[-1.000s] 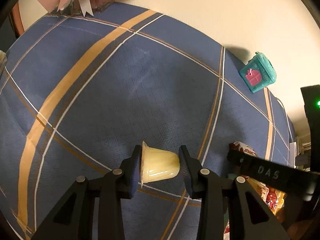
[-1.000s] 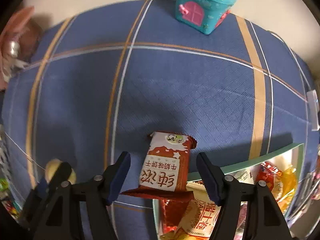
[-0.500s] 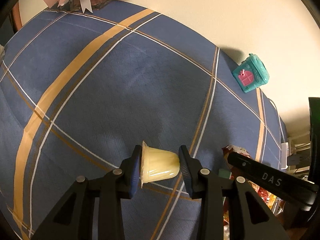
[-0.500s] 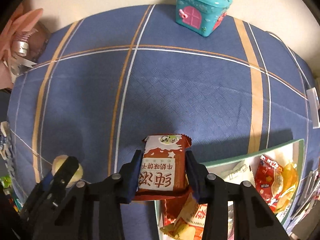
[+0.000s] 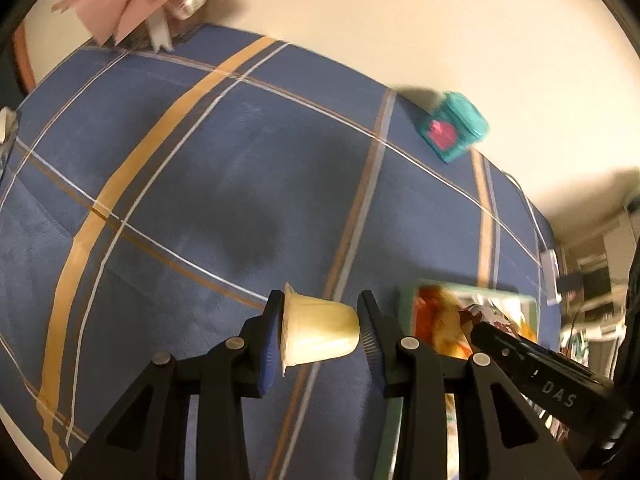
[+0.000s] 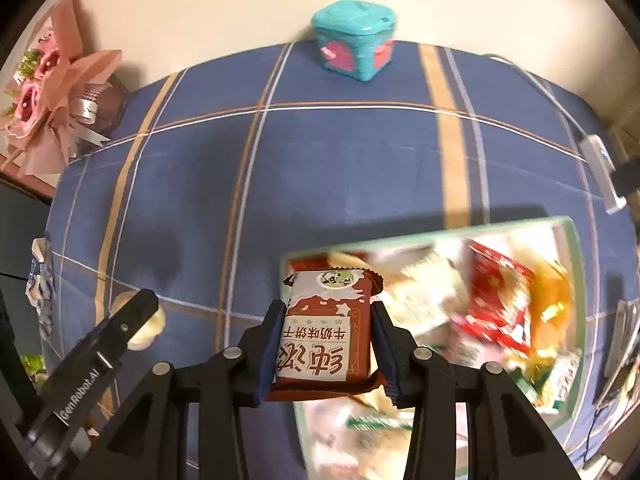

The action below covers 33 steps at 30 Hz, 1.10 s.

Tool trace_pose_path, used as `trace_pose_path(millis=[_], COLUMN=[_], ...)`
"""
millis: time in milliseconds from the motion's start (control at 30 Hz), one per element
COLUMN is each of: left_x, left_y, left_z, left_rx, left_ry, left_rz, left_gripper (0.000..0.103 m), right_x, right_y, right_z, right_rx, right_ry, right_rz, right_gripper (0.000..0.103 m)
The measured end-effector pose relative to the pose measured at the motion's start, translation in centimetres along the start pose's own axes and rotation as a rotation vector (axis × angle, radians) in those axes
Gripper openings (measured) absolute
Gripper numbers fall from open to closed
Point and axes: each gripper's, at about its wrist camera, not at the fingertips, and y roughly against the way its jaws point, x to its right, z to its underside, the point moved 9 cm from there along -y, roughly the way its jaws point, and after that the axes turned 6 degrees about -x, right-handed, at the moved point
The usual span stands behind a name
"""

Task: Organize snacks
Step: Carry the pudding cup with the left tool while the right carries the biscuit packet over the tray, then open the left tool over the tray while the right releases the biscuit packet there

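My left gripper (image 5: 320, 330) is shut on a pale yellow jelly cup (image 5: 318, 330), held sideways above the blue plaid tablecloth (image 5: 224, 184). My right gripper (image 6: 326, 340) is shut on a red-brown biscuit packet (image 6: 326, 336) with white Chinese lettering, held over the left edge of a green-rimmed snack box (image 6: 576, 248) full of wrapped snacks. The box also shows in the left wrist view (image 5: 404, 300), to the right of the cup. The left gripper and cup (image 6: 138, 324) appear at lower left in the right wrist view.
A teal toy house (image 6: 354, 44) stands at the table's far edge by the wall; it also shows in the left wrist view (image 5: 454, 132). A pink flower bouquet (image 6: 52, 92) lies at the far left corner. A white power strip (image 6: 602, 172) lies at the right edge.
Both grippers have lifted and drawn back with their snacks. The right gripper closed on the biscuit packet and now holds it raised over the box, which shows more fully.
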Motion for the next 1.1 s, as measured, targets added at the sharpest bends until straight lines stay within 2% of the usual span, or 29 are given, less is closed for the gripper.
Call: trace_pose_path(millis=[100,233,333,400,567,800,1033,1100], left_x=[2.3,6.2,8.4,9.2,10.6,11.9,12.0,11.7], left_y=[0.7,0.8,0.0,-0.8,-2.2,-4.4,-5.5,-5.4], left_z=[1.9,5.1,7.2,8.1,9.4,10.8,11.0,10.9], left_rx=[-0.002,-0.032,-0.062,-0.088,-0.132,-0.182,-0.204,-0.208], left_ry=[-0.072,-0.175,-0.242,-0.262,-0.296,-0.337,-0.312,-0.299], left_rz=[0.013,0.069,0.069,0.073,0.066,0.041,0.04,0.049], left_gripper=[0.038,0.039,0.039,0.039,0.039,0.039,0.039,0.045], right_x=[1.5,3.3,5.5,6.3,8.4,10.1,10.6,10.7], right_y=[0.6,1.1,1.0,0.5,-0.9,-0.4,-0.5,-0.4], right_z=[1.2,3.2,4.8,5.5,7.5,7.8,7.8,7.9], right_rx=[0.026,0.076,0.1,0.105,0.097,0.106,0.102,0.101], right_ry=[-0.03,-0.077,-0.124,-0.157,-0.207,-0.245,-0.254,-0.252], right_rz=[0.0,-0.002,0.026,0.006,-0.018,-0.04,-0.047,-0.041], right_gripper=[0.045,0.045,0.045,0.045,0.044,0.044,0.047,0.049])
